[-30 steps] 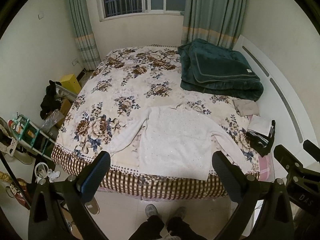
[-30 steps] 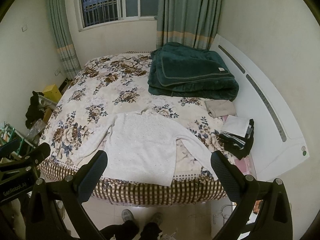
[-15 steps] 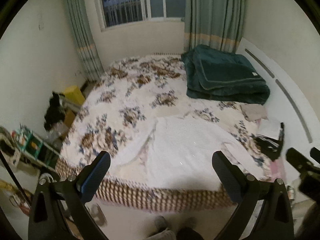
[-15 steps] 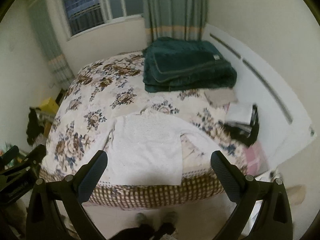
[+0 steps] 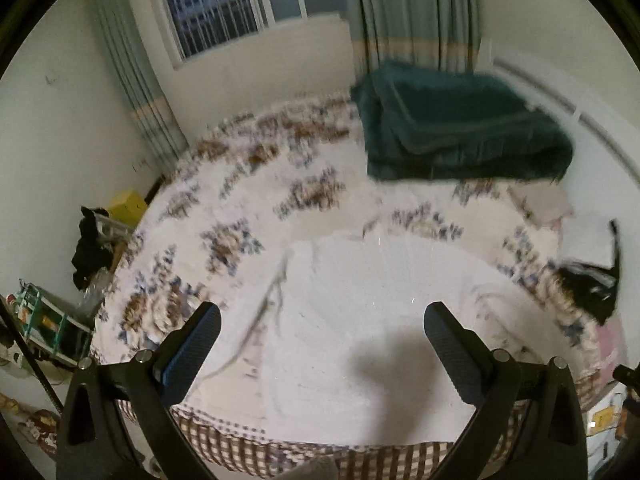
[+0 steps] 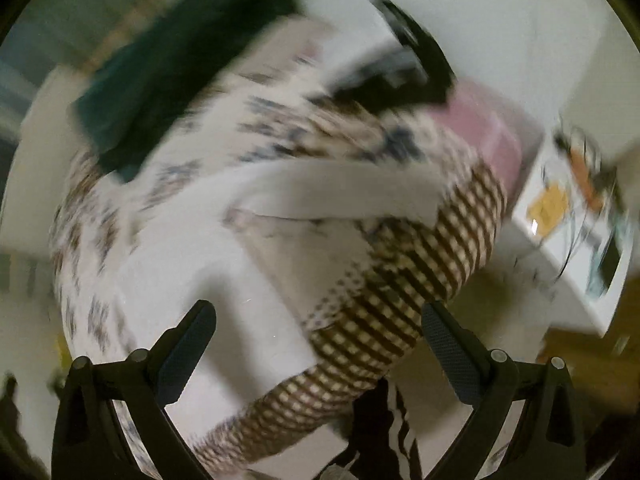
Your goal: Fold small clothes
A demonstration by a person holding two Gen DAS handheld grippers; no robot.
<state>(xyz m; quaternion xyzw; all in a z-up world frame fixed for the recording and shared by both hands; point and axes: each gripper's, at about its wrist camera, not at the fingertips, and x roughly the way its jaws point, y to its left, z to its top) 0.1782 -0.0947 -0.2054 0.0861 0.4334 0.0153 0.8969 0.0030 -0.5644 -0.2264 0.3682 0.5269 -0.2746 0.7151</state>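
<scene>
A white long-sleeved sweater (image 5: 360, 320) lies spread flat on the floral bedspread (image 5: 248, 208) near the bed's front edge. My left gripper (image 5: 320, 344) is open and empty, hovering above the sweater's lower half. My right gripper (image 6: 318, 340) is open and empty, tilted over the bed's front right corner. In the blurred right wrist view the sweater's body (image 6: 208, 292) and its right sleeve (image 6: 340, 196) show, the sleeve reaching toward the checked bed skirt (image 6: 400, 312).
A folded dark green blanket (image 5: 460, 132) lies at the back right of the bed. Black and white clothes (image 5: 592, 276) and a beige folded piece (image 5: 544, 204) sit along the right edge. A white side table (image 6: 568, 216) stands right of the bed; clutter (image 5: 52, 320) lies on the floor to the left.
Both grippers have moved forward and down toward the bed. The right gripper has swung and rolled toward the bed's front right corner and sleeve. Both stay open.
</scene>
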